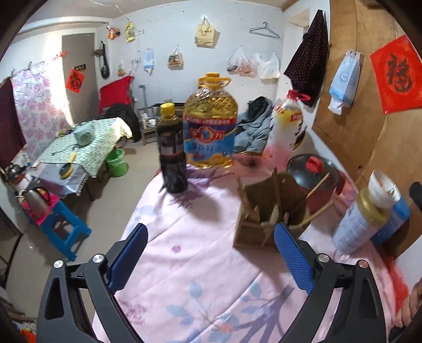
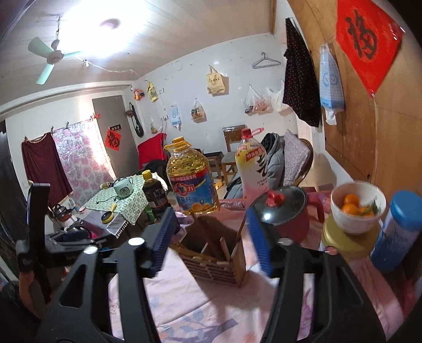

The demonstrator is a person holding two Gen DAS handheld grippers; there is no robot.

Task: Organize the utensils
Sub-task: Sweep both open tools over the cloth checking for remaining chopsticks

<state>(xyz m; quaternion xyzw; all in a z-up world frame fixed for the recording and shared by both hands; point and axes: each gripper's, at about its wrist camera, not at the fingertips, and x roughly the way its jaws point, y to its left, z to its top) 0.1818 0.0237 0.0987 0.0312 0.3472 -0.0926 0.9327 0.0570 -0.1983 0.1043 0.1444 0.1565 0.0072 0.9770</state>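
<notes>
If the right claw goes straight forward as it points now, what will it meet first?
Most likely the wooden utensil holder, which stands directly ahead between the open right claw fingers; depth is uncertain.

A ceiling lamp [image 2: 109,23] above and left of the oil jug [image 2: 192,176] blows out to white glare. Shadows fall toward the camera. The utensil holder [image 1: 266,211] right of the jug smears with motion blur. Fisheye bending and dark vignetting crowd the edges.
</notes>
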